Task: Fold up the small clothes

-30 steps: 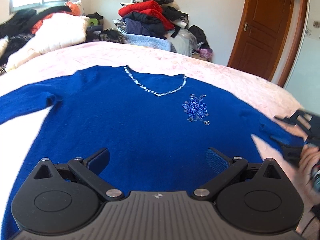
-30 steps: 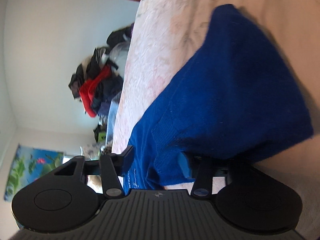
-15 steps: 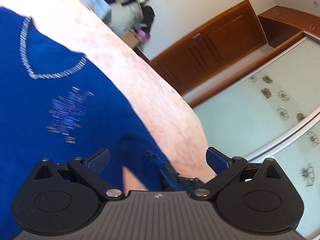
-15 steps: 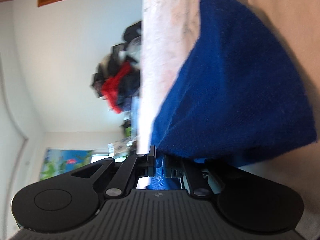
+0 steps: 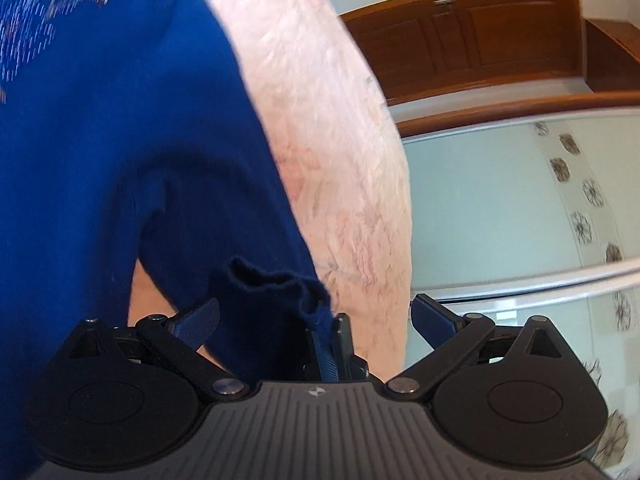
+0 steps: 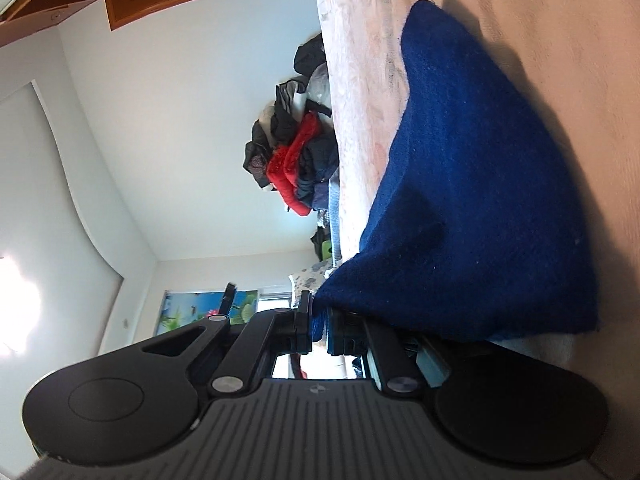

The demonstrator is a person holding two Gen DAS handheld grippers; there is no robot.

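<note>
Since the earlier frame, right hand-held gripper [image 6: 319,330] jaws closed, now pinching the blue sweater's [image 5: 120,152] sleeve cuff [image 6: 480,208]; left hand-held gripper [image 5: 316,320] swung over to that sleeve, fingers spread, holding nothing. Sweater lies flat on the pink bed [image 5: 344,168]. Risks: thin edge bite slips on lift; left closes on the right gripper, not cloth. Clothes pile [image 6: 292,160] beyond.

Left claw [image 5: 315,322]: black linkage arms, silver pivot screws, blue ribbed pads, grey ridged body.
</note>
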